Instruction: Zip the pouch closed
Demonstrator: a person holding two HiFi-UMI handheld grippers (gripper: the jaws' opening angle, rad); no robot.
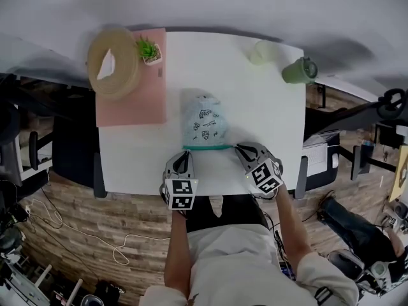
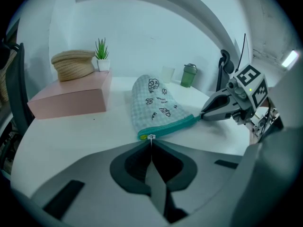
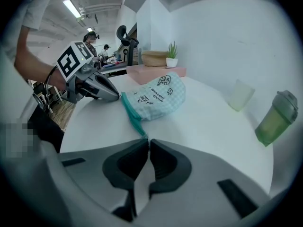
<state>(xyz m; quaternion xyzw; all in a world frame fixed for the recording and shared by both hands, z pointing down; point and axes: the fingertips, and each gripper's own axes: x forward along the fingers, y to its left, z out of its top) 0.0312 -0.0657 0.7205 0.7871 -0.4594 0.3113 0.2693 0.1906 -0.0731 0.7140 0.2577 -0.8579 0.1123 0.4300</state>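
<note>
A pale checked pouch (image 1: 204, 121) with a teal zipper edge (image 1: 208, 147) lies flat on the white table (image 1: 255, 120), zipper side toward me. My left gripper (image 1: 183, 153) is at the zipper's left end. In the left gripper view its jaws (image 2: 151, 141) are shut on the small silver zipper pull (image 2: 151, 136). My right gripper (image 1: 241, 148) is at the right end, and in the right gripper view it (image 3: 145, 138) pinches the teal corner of the pouch (image 3: 156, 96). Each gripper shows in the other's view: the right gripper (image 2: 203, 115) and the left gripper (image 3: 118, 97).
A pink box (image 1: 137, 88) at the table's back left carries a woven hat (image 1: 115, 62) and a small potted plant (image 1: 150, 50). A clear cup (image 1: 261, 51) and a green tumbler (image 1: 298, 71) stand at the back right. The table's front edge is just under both grippers.
</note>
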